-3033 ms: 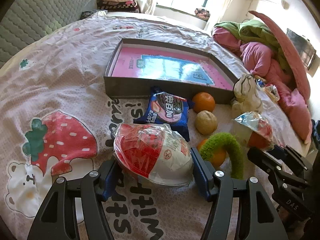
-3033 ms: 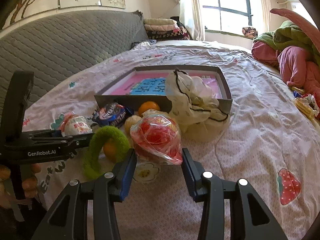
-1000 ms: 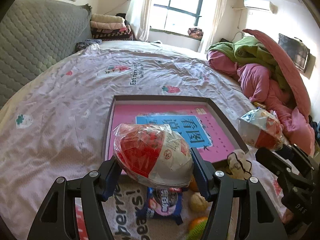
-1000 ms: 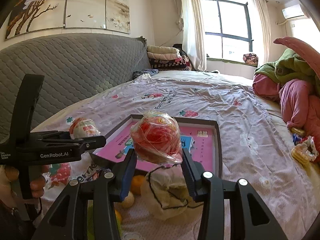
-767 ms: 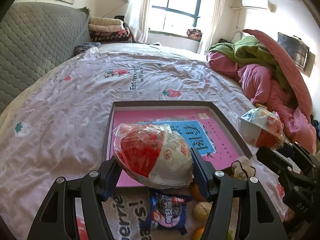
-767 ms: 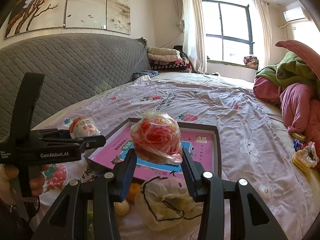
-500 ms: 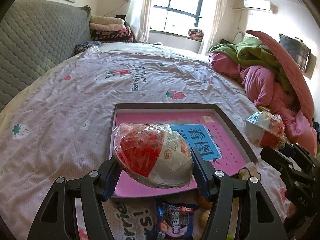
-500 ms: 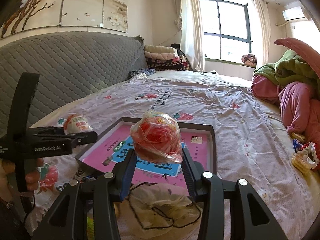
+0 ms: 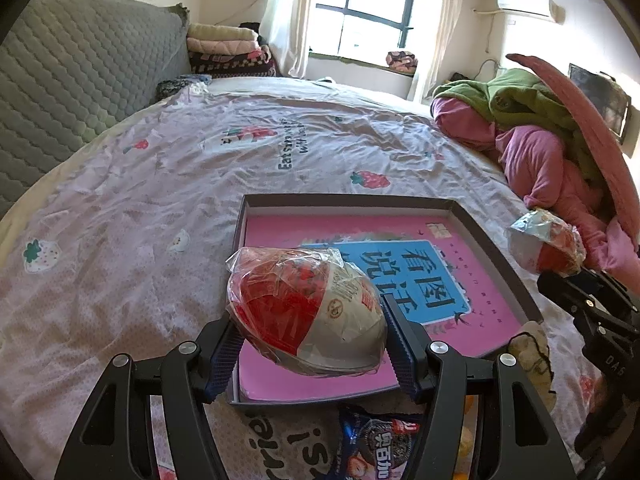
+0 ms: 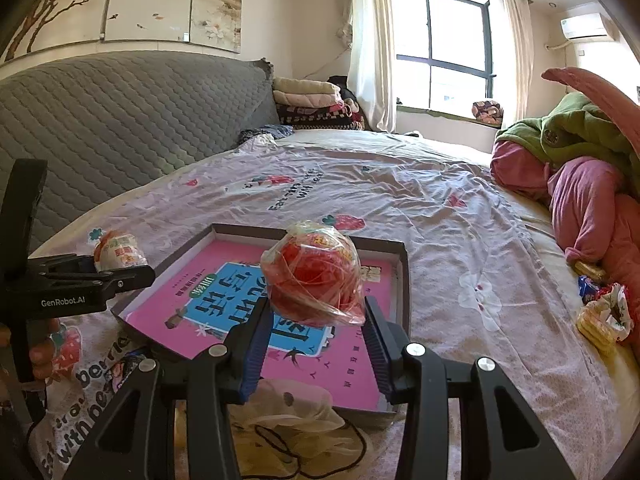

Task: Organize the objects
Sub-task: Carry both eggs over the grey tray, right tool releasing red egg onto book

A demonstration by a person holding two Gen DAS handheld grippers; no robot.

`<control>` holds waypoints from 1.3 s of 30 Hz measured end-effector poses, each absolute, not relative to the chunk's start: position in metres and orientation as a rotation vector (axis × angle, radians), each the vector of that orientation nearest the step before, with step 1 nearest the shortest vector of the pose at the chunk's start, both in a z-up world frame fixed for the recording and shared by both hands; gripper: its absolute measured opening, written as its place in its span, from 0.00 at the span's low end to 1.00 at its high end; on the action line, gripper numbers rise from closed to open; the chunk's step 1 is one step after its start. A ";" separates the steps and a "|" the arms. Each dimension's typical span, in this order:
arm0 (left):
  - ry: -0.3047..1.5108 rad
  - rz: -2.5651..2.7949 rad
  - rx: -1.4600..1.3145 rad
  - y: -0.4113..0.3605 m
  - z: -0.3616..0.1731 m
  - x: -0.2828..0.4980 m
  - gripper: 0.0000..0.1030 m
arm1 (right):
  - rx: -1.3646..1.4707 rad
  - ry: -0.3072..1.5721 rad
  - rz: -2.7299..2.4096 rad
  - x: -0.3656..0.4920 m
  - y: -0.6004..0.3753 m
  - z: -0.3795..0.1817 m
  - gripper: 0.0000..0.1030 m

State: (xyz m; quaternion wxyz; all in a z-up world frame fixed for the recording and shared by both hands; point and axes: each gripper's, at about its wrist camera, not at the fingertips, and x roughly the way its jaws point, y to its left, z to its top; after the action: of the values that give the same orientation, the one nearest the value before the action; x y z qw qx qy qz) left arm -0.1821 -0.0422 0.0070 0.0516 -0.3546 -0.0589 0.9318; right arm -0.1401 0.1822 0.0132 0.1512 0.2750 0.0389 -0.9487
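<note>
My left gripper (image 9: 310, 344) is shut on a red-and-white wrapped snack ball (image 9: 306, 310), held above the near left corner of a shallow grey box (image 9: 344, 200) with a pink and blue book inside. My right gripper (image 10: 316, 332) is shut on a red snack ball in clear wrap (image 10: 314, 278), held above the box (image 10: 404, 280) near its front right. Each gripper shows in the other's view, the right one (image 9: 560, 276) beside the box's right wall, the left one (image 10: 128, 270) at its left corner.
A blue snack packet (image 9: 376, 444), a white cloth pouch (image 10: 288, 408) and an orange (image 9: 466, 444) lie on the strawberry-print bedsheet in front of the box. Pink and green bedding (image 10: 580, 184) is piled at the right. A grey headboard (image 10: 120, 120) stands at the left.
Both grippers have lifted their snack balls off the bedsheet and carried them forward until they hang over the box. The loose items have dropped to the bottom of both views.
</note>
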 end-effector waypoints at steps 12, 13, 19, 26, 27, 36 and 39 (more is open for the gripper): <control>-0.159 2.814 -1.139 -0.041 -0.007 -0.196 0.65 | 0.878 0.129 -2.727 -0.159 0.186 -0.003 0.44; -0.152 2.813 -1.143 -0.041 -0.008 -0.197 0.65 | 0.886 0.125 -2.725 -0.160 0.187 -0.005 0.44; -0.150 2.802 -1.173 -0.040 -0.015 -0.204 0.65 | 0.930 0.125 -2.718 -0.165 0.189 -0.014 0.44; -0.147 2.794 -1.193 -0.039 -0.019 -0.208 0.65 | 0.969 0.145 -2.699 -0.169 0.186 -0.024 0.44; -0.145 2.793 -1.194 -0.039 -0.020 -0.208 0.65 | 0.973 0.148 -2.697 -0.169 0.185 -0.026 0.44; -0.121 2.784 -1.217 -0.037 -0.028 -0.208 0.65 | 1.050 0.153 -2.681 -0.175 0.184 -0.035 0.44; -0.116 2.780 -1.231 -0.035 -0.031 -0.208 0.65 | 1.080 0.139 -2.666 -0.177 0.186 -0.039 0.44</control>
State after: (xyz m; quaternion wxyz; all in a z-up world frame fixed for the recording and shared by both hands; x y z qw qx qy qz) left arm -0.2081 -0.0354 -0.0307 0.0496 -0.4040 -0.0381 0.9126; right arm -0.1771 0.1860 -0.0387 0.1303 0.3719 0.0479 -0.9178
